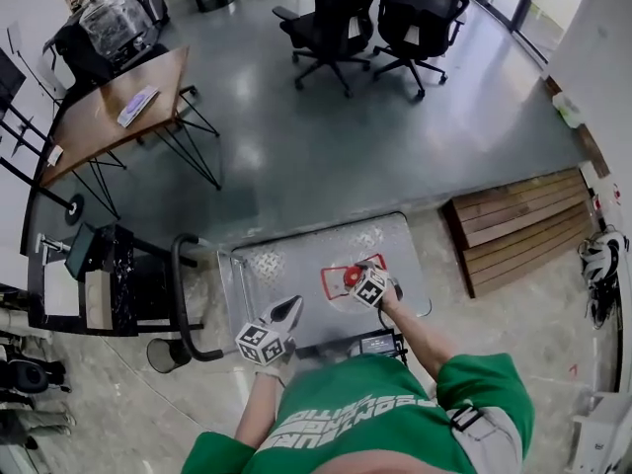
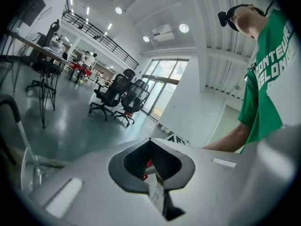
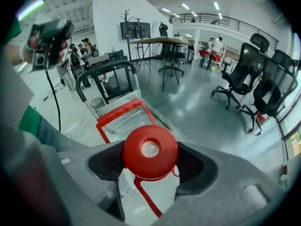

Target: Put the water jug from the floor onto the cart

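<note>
The water jug (image 1: 334,282) is clear plastic with a red carrying frame and a red cap (image 1: 352,277). It is over the diamond-plate deck of the cart (image 1: 286,260); I cannot tell whether it rests on it. My right gripper (image 1: 359,279) is shut on the neck under the cap, which fills the space between the jaws in the right gripper view (image 3: 150,149), with the red frame (image 3: 123,116) beyond. My left gripper (image 1: 292,306) hovers at the cart's near left corner, jaws together and holding nothing, as the left gripper view (image 2: 149,144) also shows.
The cart's black push handle (image 1: 179,294) rises at its left end. Left of it stand a black rack (image 1: 109,275) and a small bin (image 1: 163,355). A wooden table (image 1: 109,117) and office chairs (image 1: 331,23) lie farther off, wooden planks (image 1: 518,225) at right.
</note>
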### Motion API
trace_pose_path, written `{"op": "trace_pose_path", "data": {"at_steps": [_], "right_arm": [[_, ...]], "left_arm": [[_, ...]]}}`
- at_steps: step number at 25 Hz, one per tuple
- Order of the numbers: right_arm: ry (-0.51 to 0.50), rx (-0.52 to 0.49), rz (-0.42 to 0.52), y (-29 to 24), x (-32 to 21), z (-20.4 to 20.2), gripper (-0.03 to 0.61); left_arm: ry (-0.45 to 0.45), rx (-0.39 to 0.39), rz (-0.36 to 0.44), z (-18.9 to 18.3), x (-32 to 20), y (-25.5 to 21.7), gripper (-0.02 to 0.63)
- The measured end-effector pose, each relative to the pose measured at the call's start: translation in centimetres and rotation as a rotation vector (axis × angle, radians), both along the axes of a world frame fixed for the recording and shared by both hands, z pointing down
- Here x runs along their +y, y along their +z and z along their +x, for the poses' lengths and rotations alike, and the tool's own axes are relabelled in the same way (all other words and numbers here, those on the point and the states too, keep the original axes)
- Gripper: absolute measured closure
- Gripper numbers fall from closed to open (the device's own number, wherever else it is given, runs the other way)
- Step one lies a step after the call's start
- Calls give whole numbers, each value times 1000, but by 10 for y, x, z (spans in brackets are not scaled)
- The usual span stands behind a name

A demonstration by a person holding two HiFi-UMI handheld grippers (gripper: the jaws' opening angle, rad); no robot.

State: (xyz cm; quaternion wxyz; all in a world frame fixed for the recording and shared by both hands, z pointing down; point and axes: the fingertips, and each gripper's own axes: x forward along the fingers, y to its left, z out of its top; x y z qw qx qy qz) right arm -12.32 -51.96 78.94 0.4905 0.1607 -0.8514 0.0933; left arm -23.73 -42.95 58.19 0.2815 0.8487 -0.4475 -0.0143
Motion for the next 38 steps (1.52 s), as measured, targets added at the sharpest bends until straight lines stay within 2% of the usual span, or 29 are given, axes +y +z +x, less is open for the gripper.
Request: {"op": "trace_pose_path", "data": {"at_steps": [9, 22, 31, 36, 38], "right_arm": [[-67, 151, -80, 81, -10, 5, 279], [-91, 234, -116, 152, -13, -5, 279], [-83, 239, -101, 159, -5, -11, 279], [-82, 242, -122, 164, -7, 5, 279], [-90, 272, -124, 167, -8, 13, 279]], "left_arm": [[-64, -15, -25, -2, -10, 1, 604], [-141, -45, -98, -28, 7, 11, 604], [-172, -54, -121, -42, 16, 11, 604], [-199, -52, -103, -32, 8, 6, 604], [-209, -48, -93, -26, 7, 3, 604]]}}
